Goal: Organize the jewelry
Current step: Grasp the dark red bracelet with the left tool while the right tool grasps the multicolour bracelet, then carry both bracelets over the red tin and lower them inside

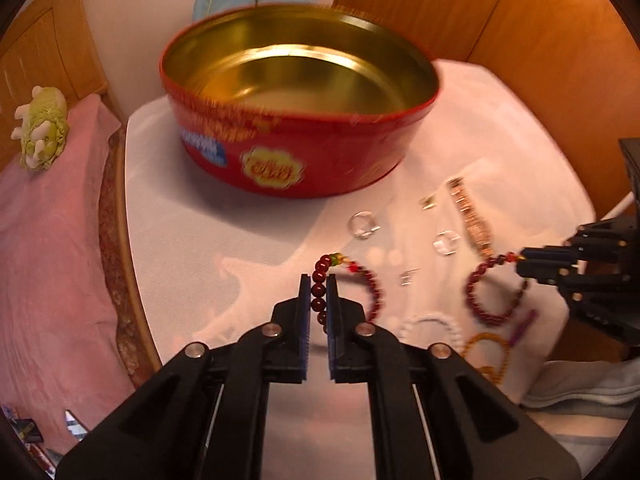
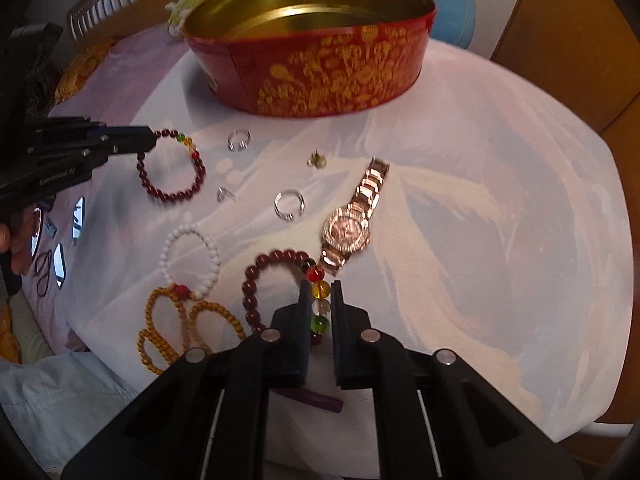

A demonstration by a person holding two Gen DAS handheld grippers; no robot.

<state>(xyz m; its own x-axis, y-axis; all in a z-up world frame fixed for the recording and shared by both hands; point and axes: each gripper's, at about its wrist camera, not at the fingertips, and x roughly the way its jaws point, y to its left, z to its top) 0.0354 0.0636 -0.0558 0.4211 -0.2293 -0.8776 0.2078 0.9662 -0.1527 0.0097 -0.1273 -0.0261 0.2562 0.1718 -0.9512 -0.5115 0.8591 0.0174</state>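
My left gripper is shut on a dark red bead bracelet, which hangs from the pads just above the white cloth. My right gripper is shut on the coloured beads of a second dark red bracelet. Each gripper shows in the other view, the left gripper at the left and the right gripper at the right. An open red tin with a gold inside stands empty at the back. Between the grippers lie a rose-gold watch, two clear rings and small earrings.
A white bead bracelet, a coiled yellow bead strand and a purple stick lie near the front edge. Pink bedding with a plush toy is on the left. Wooden cupboard doors stand behind.
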